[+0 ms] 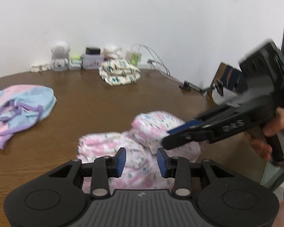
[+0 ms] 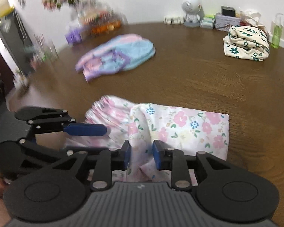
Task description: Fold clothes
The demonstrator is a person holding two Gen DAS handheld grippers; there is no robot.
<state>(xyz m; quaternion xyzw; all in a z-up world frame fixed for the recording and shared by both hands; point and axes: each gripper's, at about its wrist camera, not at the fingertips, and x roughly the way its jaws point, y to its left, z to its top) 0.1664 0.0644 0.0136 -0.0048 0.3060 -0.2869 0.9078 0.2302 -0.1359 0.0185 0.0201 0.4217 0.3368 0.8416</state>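
A pink floral garment (image 2: 179, 124) lies partly folded on the brown table (image 2: 198, 79), near its front edge. My right gripper (image 2: 141, 156) stands low over the garment's near edge, its jaws parted, with a raised fold of the cloth standing loosely between the blue pads (image 2: 155, 157). In the left wrist view it (image 1: 167, 138) comes in from the right, held by a hand (image 1: 278, 130). My left gripper (image 1: 142, 162) hovers open over the same garment (image 1: 142, 136), with nothing pinched. In the right wrist view it (image 2: 104, 129) reaches over the gathered waistband from the left.
A crumpled pink and blue garment (image 2: 117, 54) lies at the mid left. A folded cream garment with green flowers (image 2: 246, 43) sits at the back right. Small boxes, a white figurine (image 2: 191, 11) and a green bottle (image 2: 276, 36) line the wall.
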